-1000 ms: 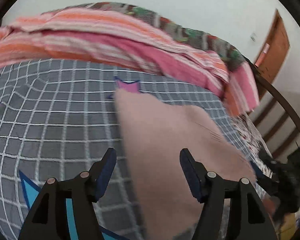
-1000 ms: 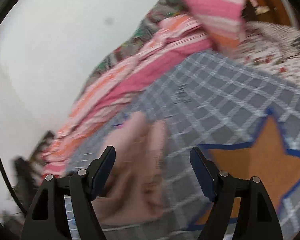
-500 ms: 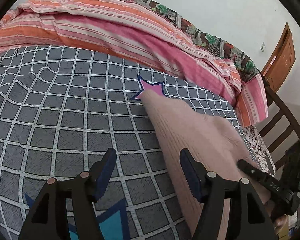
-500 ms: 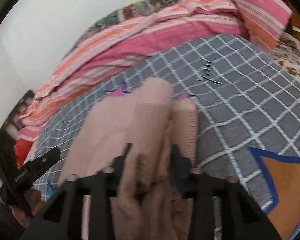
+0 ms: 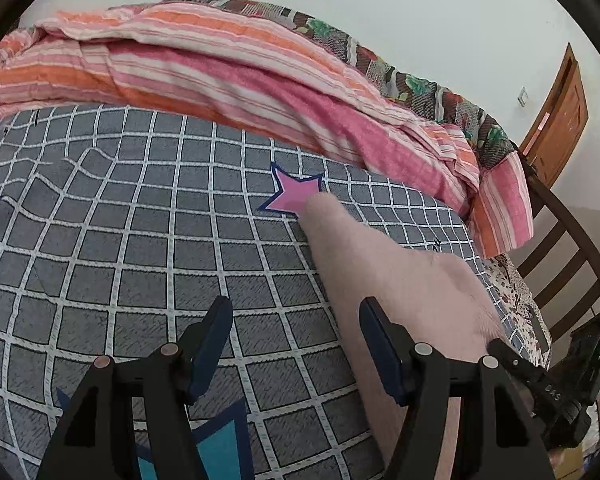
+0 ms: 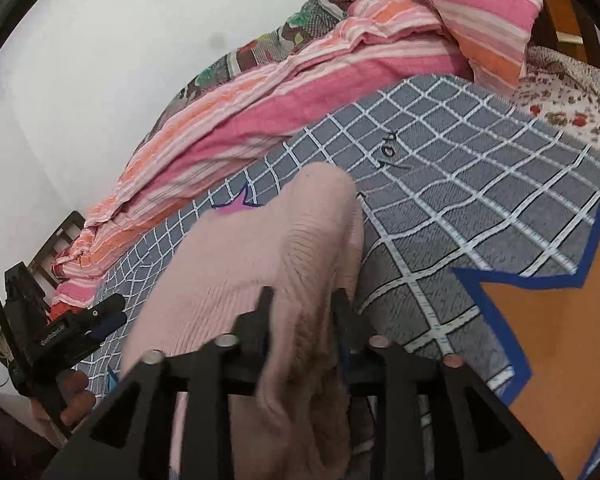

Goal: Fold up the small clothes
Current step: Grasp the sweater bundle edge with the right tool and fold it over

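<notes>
Right gripper (image 6: 302, 304) fingers clenched on pink knit garment (image 6: 252, 256), bunched between them. Left gripper (image 5: 296, 340) fingers released, garment just beside its right finger, over checked bedsheet (image 5: 140, 248).

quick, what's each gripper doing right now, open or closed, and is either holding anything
Left gripper: open, holding nothing, over the grid bedspread.
Right gripper: shut on the pink knit garment.
</notes>
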